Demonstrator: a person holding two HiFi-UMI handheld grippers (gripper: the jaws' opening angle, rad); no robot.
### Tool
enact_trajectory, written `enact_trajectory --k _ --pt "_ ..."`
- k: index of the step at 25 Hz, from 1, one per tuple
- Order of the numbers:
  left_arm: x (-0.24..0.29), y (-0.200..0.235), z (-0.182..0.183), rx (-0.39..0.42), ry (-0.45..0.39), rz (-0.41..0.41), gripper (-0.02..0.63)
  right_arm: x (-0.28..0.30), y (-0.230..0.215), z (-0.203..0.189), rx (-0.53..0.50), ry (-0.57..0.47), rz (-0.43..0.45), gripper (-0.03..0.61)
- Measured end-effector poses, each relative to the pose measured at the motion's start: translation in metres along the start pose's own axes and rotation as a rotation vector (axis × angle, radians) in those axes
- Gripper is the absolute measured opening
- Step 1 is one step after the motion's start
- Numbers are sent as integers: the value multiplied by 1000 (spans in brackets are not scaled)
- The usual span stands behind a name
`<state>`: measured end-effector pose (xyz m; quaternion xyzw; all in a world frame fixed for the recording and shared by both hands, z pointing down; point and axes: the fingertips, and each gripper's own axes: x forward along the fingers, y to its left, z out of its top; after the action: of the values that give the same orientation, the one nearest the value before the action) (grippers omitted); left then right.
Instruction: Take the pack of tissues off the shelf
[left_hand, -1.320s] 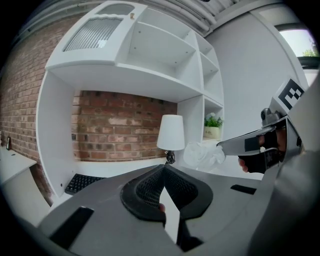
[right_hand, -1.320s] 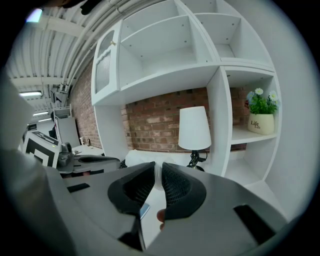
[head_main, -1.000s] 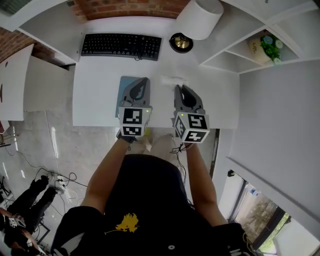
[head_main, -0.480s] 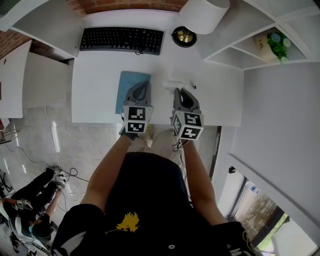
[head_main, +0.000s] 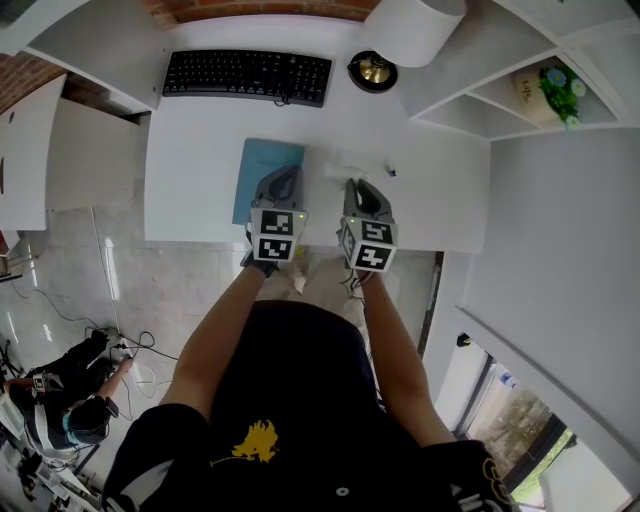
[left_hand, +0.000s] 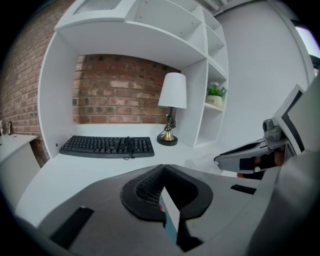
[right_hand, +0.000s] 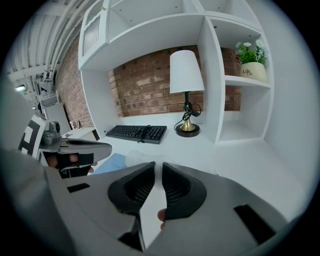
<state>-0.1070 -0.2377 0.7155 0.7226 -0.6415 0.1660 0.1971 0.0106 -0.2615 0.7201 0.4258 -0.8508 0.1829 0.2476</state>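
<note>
A pale, see-through packet (head_main: 348, 165), seemingly the pack of tissues, lies flat on the white desk (head_main: 200, 190), not on the shelf; it also shows faintly in the right gripper view (right_hand: 136, 155). My right gripper (head_main: 356, 188) hovers just in front of it, jaws drawn together with only a thin slit and nothing between them (right_hand: 158, 164). My left gripper (head_main: 285, 176) hangs over the near edge of a blue pad (head_main: 262, 165), its tips meeting on nothing (left_hand: 163, 167). Each gripper appears in the other's view, the right (left_hand: 250, 157) and the left (right_hand: 75, 147).
At the back stand a black keyboard (head_main: 246, 76) and a lamp with a brass foot (head_main: 372, 71) and white shade (head_main: 415, 25). White shelves (head_main: 470, 105) at the right hold a potted plant (head_main: 547, 88). A small dark speck (head_main: 391, 172) lies by the packet.
Both grippers have sunk toward the desk side by side and look smaller in the head view. Neither has changed its jaws, and the packet and pad lie where they were.
</note>
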Motion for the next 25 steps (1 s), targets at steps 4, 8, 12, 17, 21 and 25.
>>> enact_trajectory --k 4,8,12,17,21,25 --pt "1 -2 -11 -4 22 -5 17 4 1 -8 3 19 1 44" --pt "1 -4 -19 -7 36 -8 17 4 0 -14 5 22 -9 46" --pt "2 -6 -24 -8 49 -10 17 5 -2 -17 10 29 -14 46" --pt "3 -8 -25 -12 53 -16 17 7 -5 -19 16 43 -22 46" --pt "3 -9 -28 -11 56 -17 17 12 -6 -28 12 72 -21 48" --pt "3 -9 -31 -11 62 -16 17 14 -7 -35 14 91 -23 48"
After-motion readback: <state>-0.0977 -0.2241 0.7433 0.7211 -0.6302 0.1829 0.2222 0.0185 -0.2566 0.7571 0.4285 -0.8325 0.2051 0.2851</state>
